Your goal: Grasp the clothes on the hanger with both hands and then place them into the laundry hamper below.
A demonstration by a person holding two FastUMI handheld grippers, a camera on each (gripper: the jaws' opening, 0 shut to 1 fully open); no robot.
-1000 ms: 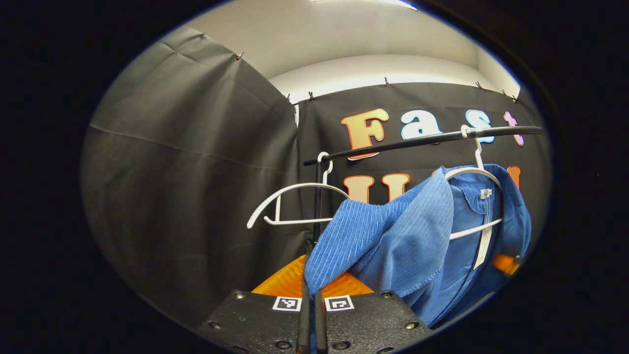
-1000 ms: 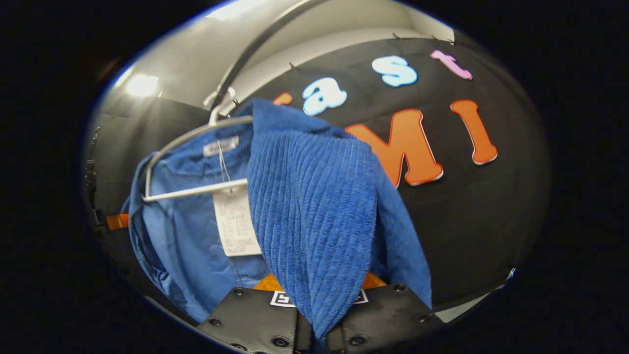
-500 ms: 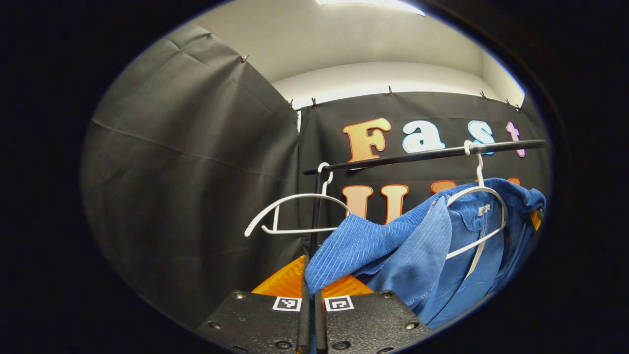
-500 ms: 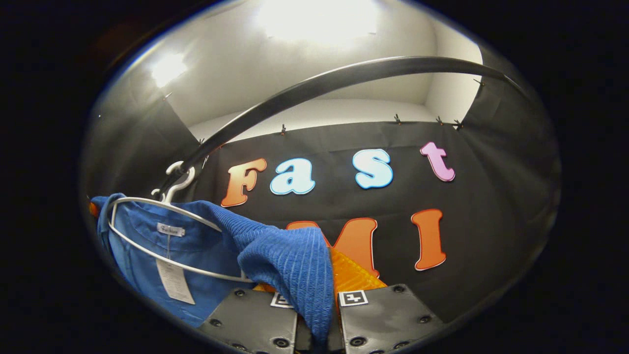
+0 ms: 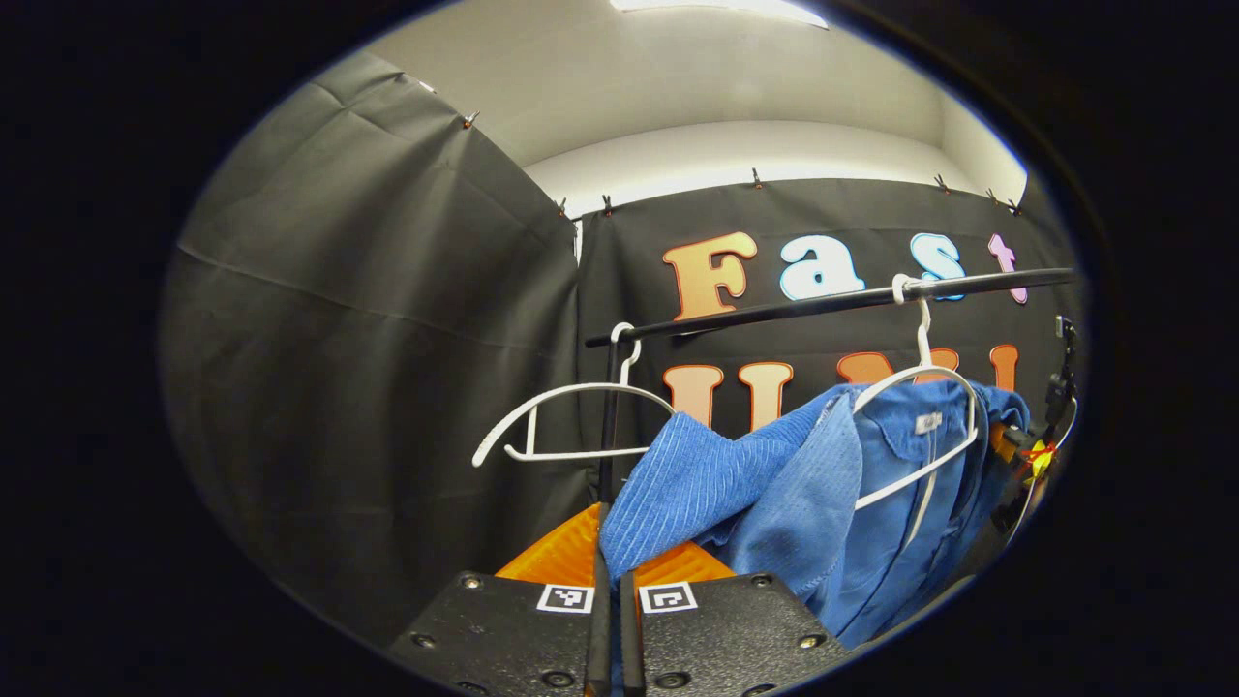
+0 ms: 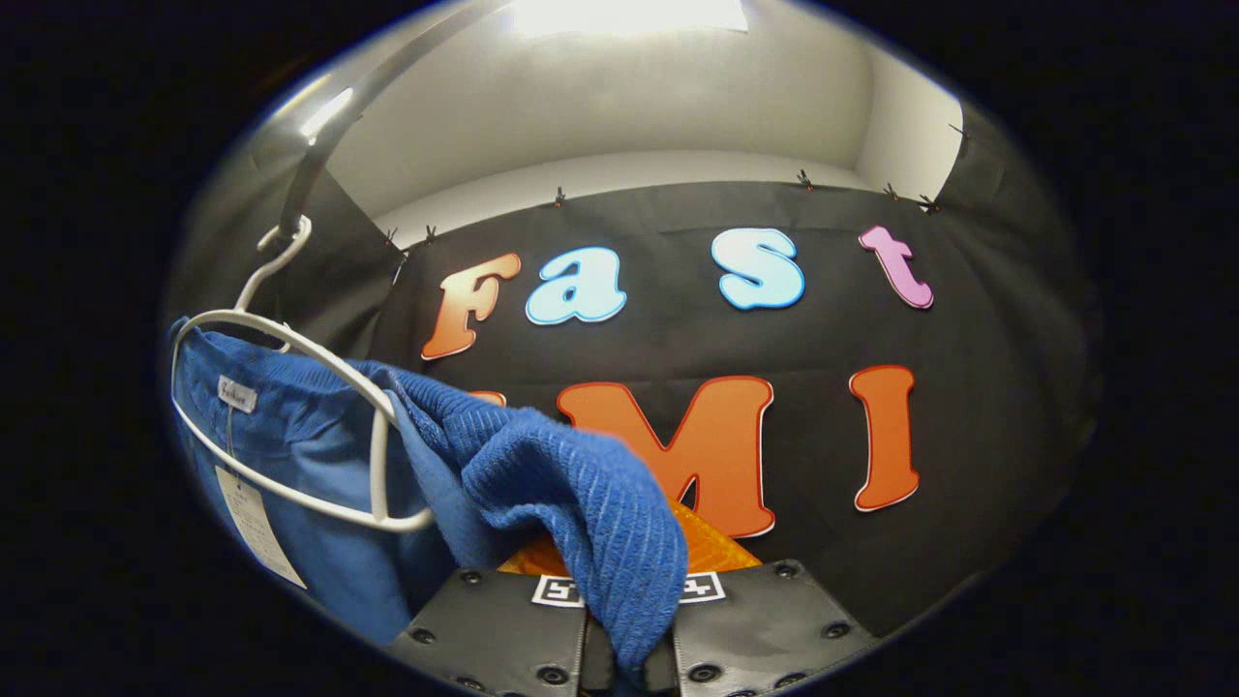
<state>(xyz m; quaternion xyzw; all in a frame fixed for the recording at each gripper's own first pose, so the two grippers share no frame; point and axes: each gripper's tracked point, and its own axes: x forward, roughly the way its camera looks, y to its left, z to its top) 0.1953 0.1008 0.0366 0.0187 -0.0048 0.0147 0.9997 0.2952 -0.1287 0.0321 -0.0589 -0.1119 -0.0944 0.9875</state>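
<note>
Nearest to us in the left gripper view, the left gripper (image 5: 610, 620) has its jaws pressed together on a corner of the blue garment (image 5: 774, 484), the ribbed cloth rising up and away from the pinch toward the right. In the right gripper view, the right gripper (image 6: 629, 644) likewise has its jaws pinching a fold of the same garment, which runs up and to the left from there.

A little farther off, the body of the garment hangs on the white hanger (image 5: 920, 426), with one shoulder of the wire already bare in the right gripper view. So the cloth stretches between our two pinches with the hanger standing in the middle of the span, and each gripper is about equally near it.

We judge that the coming move turns on this: the garment must slide off the hanger's arms before it can go down, so both grips should draw toward us and downward together.

Farther back, an empty hanger (image 5: 571, 421) hangs on the black rail (image 5: 823, 302). We cannot see the hamper from here.
</note>
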